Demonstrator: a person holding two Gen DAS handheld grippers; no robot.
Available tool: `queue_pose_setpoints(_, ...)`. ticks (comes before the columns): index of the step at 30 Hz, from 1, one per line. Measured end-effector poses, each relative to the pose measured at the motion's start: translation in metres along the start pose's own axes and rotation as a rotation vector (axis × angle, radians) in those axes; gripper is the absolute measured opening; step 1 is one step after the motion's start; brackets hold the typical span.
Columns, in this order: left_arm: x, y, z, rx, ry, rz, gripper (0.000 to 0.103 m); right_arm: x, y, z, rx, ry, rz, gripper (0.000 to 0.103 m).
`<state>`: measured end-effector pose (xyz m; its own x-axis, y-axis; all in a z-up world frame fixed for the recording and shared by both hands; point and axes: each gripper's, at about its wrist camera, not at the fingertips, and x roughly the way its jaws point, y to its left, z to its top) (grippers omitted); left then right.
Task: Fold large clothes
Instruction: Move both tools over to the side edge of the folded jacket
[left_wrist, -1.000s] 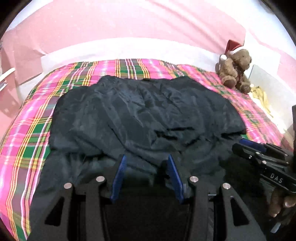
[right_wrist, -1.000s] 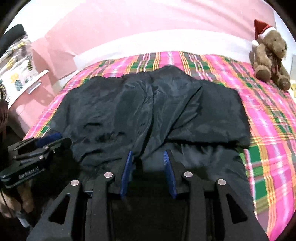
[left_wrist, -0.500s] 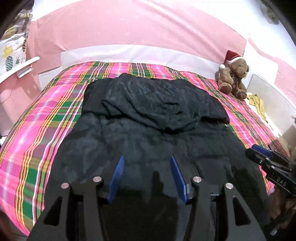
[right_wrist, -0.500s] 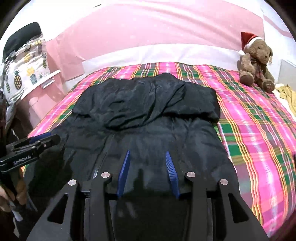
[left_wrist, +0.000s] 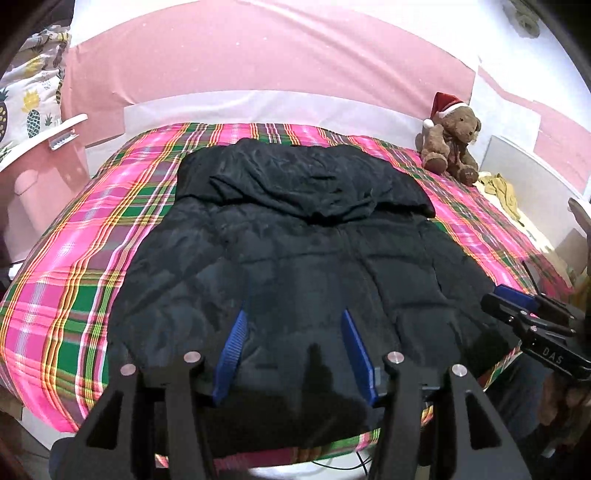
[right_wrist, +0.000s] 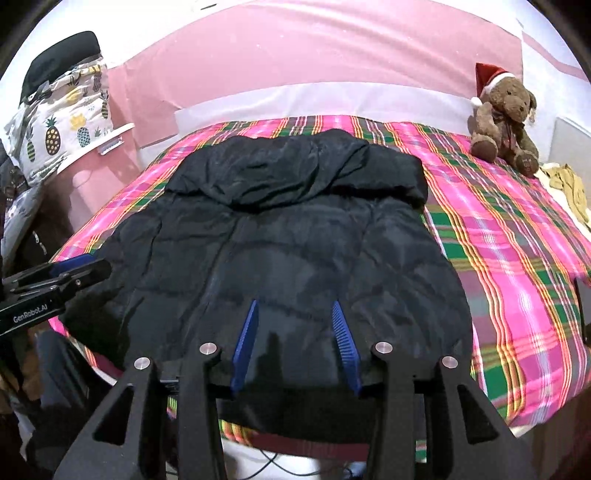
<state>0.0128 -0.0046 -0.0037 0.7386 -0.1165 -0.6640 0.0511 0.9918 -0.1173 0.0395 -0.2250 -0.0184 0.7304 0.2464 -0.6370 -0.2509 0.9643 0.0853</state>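
A dark navy puffer jacket (left_wrist: 295, 258) (right_wrist: 288, 251) lies flat on the pink plaid bedspread (left_wrist: 92, 258) (right_wrist: 517, 266). Its far part is folded back over the body. The near hem reaches the bed's front edge. My left gripper (left_wrist: 293, 314) hovers open above the hem with nothing between its blue pads. My right gripper (right_wrist: 294, 304) hangs over the hem further right, its jaws opening and empty. Each gripper shows in the other's view: the right gripper (left_wrist: 517, 306) at the right edge, the left gripper (right_wrist: 74, 273) at the left edge.
A brown teddy bear (left_wrist: 450, 140) (right_wrist: 506, 118) in a Santa hat sits at the bed's far right corner. Yellow cloth (left_wrist: 502, 188) lies beside it. A pineapple-print cushion (right_wrist: 62, 122) stands at the left. Cables (right_wrist: 273, 465) run below the bed's front edge.
Both grippers have drawn back from the folded-over far part of the jacket to its near hem. Their jaws stand a little wider. The jacket lies still.
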Motion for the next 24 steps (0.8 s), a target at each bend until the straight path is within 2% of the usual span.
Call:
queue_pose_setpoints(11, 0.002, 0.005, -0.014, -0.005, 0.023, 0.054, 0.059, -0.008, -0.026, -0.021, 0.074, 0.01, -0.018, 0.044)
queue_pose_setpoints(15, 0.006, 0.014, -0.018, -0.011, 0.029, 0.081, 0.06, -0.005, -0.04, -0.024, 0.109, 0.02, -0.025, 0.054)
queue_pose_setpoints(22, 0.015, 0.038, -0.022, -0.037, 0.038, 0.129, 0.061, 0.0, -0.07, -0.03, 0.163, 0.036, -0.07, 0.054)
queue_pose_setpoints(24, 0.018, 0.048, -0.023, -0.042, 0.04, 0.163, 0.061, 0.001, -0.08, -0.033, 0.182, 0.041, -0.09, 0.054)
